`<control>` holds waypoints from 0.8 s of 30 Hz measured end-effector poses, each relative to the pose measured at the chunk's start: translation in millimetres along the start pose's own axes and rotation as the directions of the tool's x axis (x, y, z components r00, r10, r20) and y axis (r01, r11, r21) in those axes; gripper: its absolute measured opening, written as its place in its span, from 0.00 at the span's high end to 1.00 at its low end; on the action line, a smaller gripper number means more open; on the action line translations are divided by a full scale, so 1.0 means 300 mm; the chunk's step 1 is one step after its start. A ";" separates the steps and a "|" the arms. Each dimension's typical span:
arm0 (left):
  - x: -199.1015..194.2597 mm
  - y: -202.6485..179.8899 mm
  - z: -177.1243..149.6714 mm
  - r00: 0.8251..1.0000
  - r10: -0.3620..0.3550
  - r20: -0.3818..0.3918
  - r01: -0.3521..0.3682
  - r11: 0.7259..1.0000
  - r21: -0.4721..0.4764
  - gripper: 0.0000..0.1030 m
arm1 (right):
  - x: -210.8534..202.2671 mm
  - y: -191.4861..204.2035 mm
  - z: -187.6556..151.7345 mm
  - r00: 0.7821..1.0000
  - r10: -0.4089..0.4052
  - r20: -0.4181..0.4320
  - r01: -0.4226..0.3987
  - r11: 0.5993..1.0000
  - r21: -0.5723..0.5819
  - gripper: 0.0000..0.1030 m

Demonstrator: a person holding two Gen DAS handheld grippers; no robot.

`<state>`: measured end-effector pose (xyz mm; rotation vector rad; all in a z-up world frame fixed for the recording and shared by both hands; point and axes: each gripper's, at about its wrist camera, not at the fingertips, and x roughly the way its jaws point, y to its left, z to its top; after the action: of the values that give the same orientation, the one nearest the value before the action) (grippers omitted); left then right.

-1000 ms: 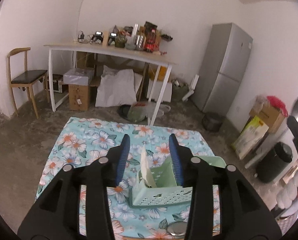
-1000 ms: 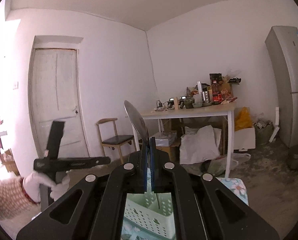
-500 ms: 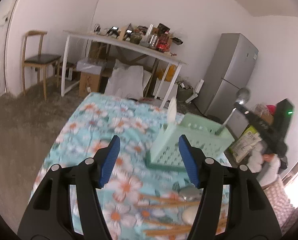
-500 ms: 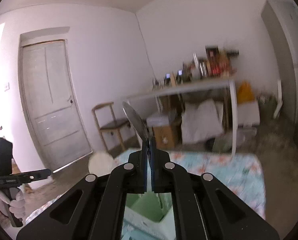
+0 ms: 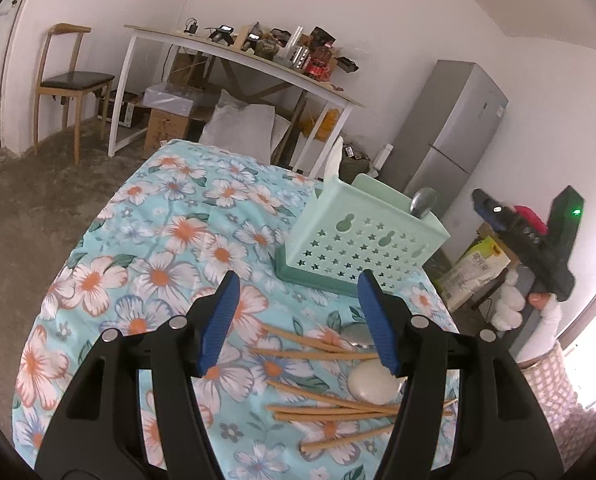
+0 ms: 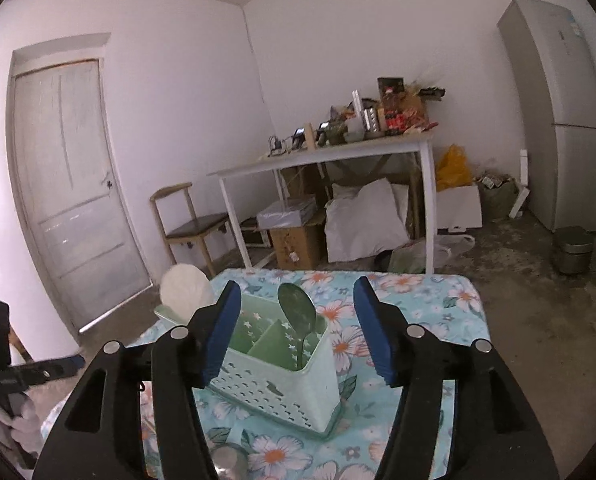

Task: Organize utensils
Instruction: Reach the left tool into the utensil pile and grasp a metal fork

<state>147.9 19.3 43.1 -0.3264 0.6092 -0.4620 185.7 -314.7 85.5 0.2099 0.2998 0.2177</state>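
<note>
A mint green perforated utensil basket [image 5: 358, 242] [image 6: 282, 376] stands on the floral tablecloth [image 5: 170, 248]. A metal spoon [image 6: 300, 318] [image 5: 422, 202] stands upright in its right compartment, and a white spoon [image 6: 186, 292] [image 5: 334, 158] stands in the other end. Several wooden chopsticks [image 5: 318, 354], a white spoon [image 5: 372, 388] and a metal spoon [image 5: 356, 336] lie on the cloth near me. My left gripper [image 5: 298, 320] is open and empty above the chopsticks. My right gripper [image 6: 296, 328] is open and empty above the basket; it also shows in the left wrist view [image 5: 530, 236].
A white table [image 5: 242, 60] loaded with clutter stands at the back wall, with boxes and bags under it. A wooden chair [image 5: 70, 80] is at the left, a grey fridge [image 5: 454, 140] at the right, a door [image 6: 70, 192] in the right wrist view.
My right gripper opened and let go of the metal spoon, which now stands in the basket. My left gripper pulled back and now sits over the chopsticks.
</note>
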 end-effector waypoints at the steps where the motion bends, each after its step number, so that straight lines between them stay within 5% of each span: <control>1: -0.004 -0.002 -0.005 1.000 -0.003 -0.001 0.003 1.000 -0.002 0.42 | -0.022 0.005 -0.003 1.000 -0.001 0.007 0.001 1.000 0.005 0.40; 5: -0.014 -0.003 -0.031 1.000 -0.020 -0.018 0.020 1.000 -0.010 0.41 | -0.116 0.030 -0.056 1.000 -0.002 -0.007 0.002 0.999 0.040 0.38; 9: -0.012 -0.008 -0.067 0.999 -0.032 -0.044 0.032 0.999 -0.007 0.39 | -0.149 0.050 -0.175 0.994 -0.001 -0.111 0.011 0.996 0.090 0.38; 17: 0.050 -0.043 -0.123 0.990 -0.062 -0.129 0.062 0.998 -0.004 0.38 | -0.134 0.044 -0.441 0.953 0.031 -0.302 0.051 0.964 0.260 0.38; 24: 0.199 -0.141 -0.104 0.971 -0.125 -0.203 0.135 0.990 0.041 0.38 | -0.107 0.030 -0.470 0.946 0.024 -0.323 0.068 0.961 0.270 0.38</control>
<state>158.5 -51.8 8.7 -0.2709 0.7722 -0.6416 109.9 -289.7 -35.5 0.4509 0.6615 0.1865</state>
